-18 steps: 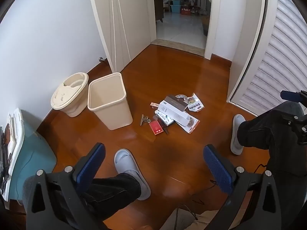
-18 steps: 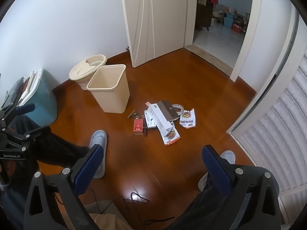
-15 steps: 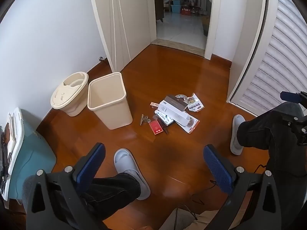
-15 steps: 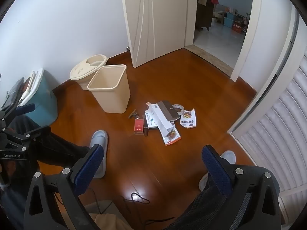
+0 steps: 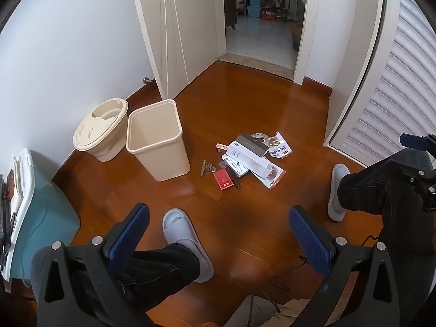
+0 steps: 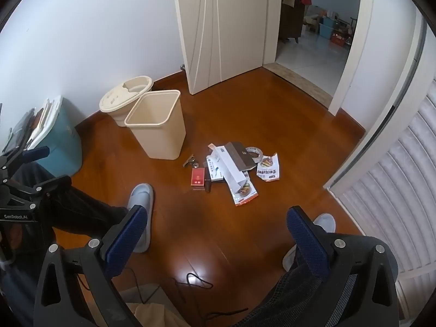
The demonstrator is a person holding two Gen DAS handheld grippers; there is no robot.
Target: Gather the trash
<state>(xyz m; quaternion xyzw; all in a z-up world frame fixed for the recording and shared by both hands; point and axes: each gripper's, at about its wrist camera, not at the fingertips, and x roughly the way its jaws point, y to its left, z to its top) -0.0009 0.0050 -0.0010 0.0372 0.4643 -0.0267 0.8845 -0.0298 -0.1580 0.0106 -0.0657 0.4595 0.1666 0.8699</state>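
A pile of trash lies on the wooden floor: a long white box, a dark flat box, a red pack, snack wrappers, a tape roll and a metal clip. A beige open bin stands left of the pile. My left gripper and right gripper hang open and empty, well short of the pile.
A beige lidded bucket stands behind the bin by the wall. A teal box sits at the left. The person's legs and grey slippers flank the grippers. A louvred door is at the right, an open doorway beyond.
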